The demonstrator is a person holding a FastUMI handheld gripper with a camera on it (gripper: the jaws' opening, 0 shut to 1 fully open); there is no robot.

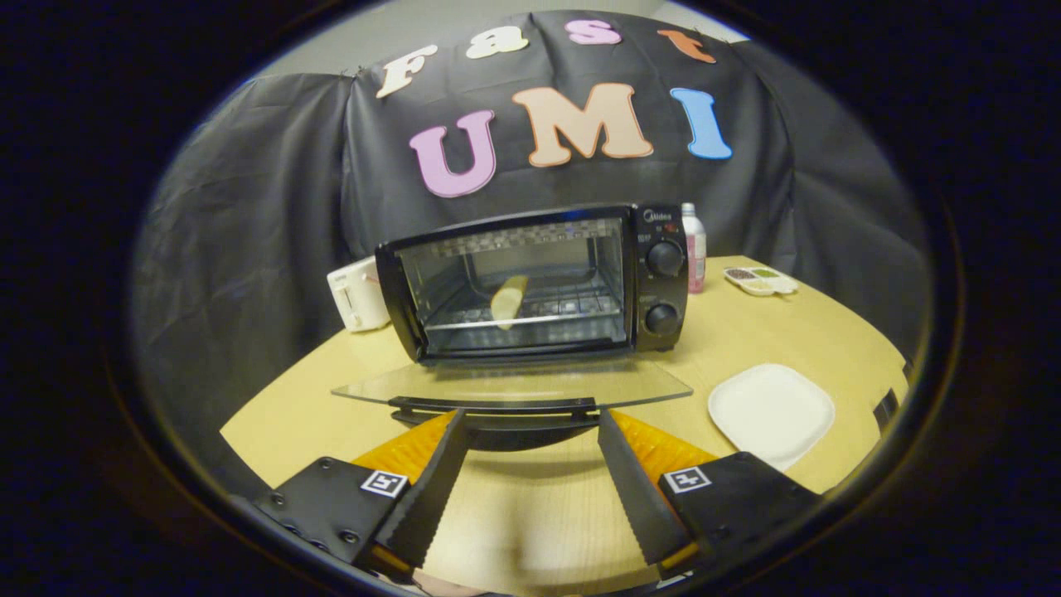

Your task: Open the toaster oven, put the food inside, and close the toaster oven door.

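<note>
Fingers (530,419) spread, oven door (512,385) seemingly just ahead

The place was a staged booth for recording, not a real kitchen. A black cloth (273,191) hung as the wall behind a pale wooden table (796,332), and a plain grey wall showed above it at 12 o'clock. Kitchen things stood on the table like props: a toaster oven (530,282) in the middle, a white toaster (358,294) at its 9 o'clock, a bottle (695,247) and a small divided dish (760,280) at its 3 o'clock, a white plate (771,413) at its 4 o'clock.
</note>
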